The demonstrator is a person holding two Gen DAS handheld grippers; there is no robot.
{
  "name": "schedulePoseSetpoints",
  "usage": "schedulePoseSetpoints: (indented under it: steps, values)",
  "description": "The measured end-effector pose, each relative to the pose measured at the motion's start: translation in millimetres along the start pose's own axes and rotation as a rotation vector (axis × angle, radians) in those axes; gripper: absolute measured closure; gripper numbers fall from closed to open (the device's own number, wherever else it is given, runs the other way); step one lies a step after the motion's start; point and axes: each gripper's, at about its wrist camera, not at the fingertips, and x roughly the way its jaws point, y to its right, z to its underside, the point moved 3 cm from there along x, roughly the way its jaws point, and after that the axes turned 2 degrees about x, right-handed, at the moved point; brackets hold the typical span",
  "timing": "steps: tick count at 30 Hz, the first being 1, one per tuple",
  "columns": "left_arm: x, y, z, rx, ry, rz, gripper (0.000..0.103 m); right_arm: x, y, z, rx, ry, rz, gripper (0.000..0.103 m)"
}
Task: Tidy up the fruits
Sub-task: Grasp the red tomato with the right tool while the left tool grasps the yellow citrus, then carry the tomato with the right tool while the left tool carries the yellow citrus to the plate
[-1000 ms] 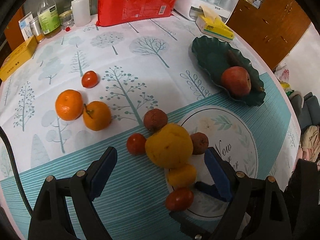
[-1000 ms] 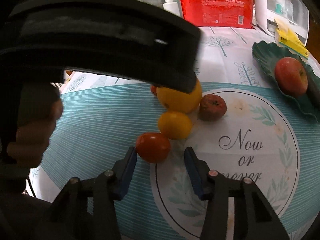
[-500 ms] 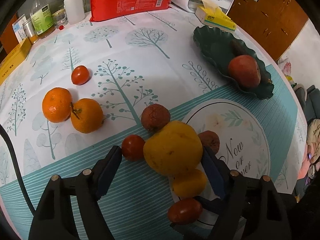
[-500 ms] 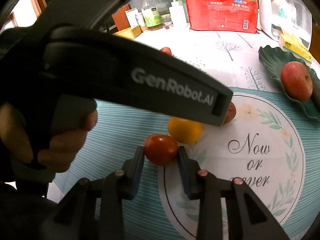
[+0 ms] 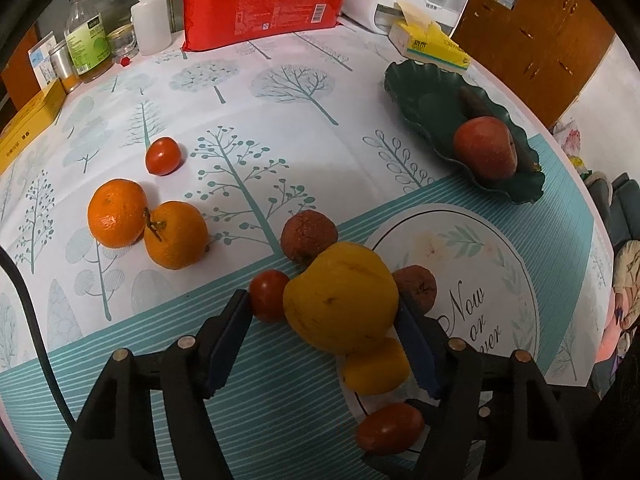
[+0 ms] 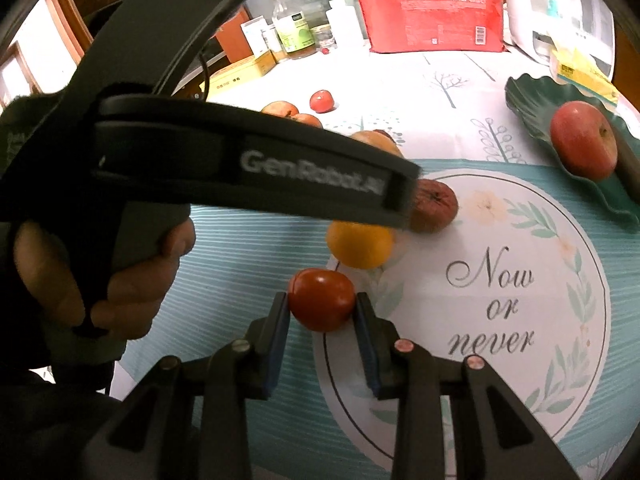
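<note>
Right wrist view first: the right tongs [image 6: 322, 316] are clamped on a red tomato [image 6: 321, 299], both pads pressed to its sides, low over the tabletop [image 6: 248, 256]. Just beyond it sits a small yellow fruit [image 6: 360, 246], then a wrinkled brown fruit [image 6: 434, 207]. From the left wrist view, the left tongs [image 5: 324, 328] have just been closing around the large yellow fruit [image 5: 340, 298]; the right pad meets it, but the left pad is against a neighbouring small tomato [image 5: 267, 295], so no firm grip yet. Further out lie another brown fruit [image 5: 308, 236], two oranges [image 5: 146, 222] touching each other, and a lone tomato [image 5: 163, 156]. Far right, the green dish [image 5: 416, 92] holds only a red apple [image 5: 484, 148]. So it looks like early days: one fruit sorted, nearly everything else still to go.
</note>
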Motion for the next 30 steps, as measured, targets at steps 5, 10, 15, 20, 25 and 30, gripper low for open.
schedulePoseSetpoints:
  steps: [5,10,15,20,25,30]
  values:
    - [-7.0,-2.4,1.9,-0.014,0.021,0.001,0.038,-7.1,3.6,3.9,0.022,0.007,0.007,0.07]
    - [-14.2,1.2,1.9,-0.012,0.029,0.026,0.062,-12.2,8.0,6.7,0.044,0.009,0.009,0.07]
    - [-12.4,4.7,-1.2,-0.013,0.026,0.011,0.061,-19.7,13.0,7.7,0.056,0.013,0.015,0.07]
    - [-3.4,0.0,-1.3,-0.078,0.007,0.018,0.045,-29.7,18.7,17.8,0.087,0.004,0.027,0.07]
    - [4.0,-0.7,-2.5,-0.123,0.014,0.044,0.044,-39.9,28.9,26.8,0.11,-0.005,0.052,0.07]
    - [9.4,0.1,-9.2,-0.144,0.029,0.049,0.044,-46.3,38.5,30.8,0.125,-0.01,0.066,0.07]
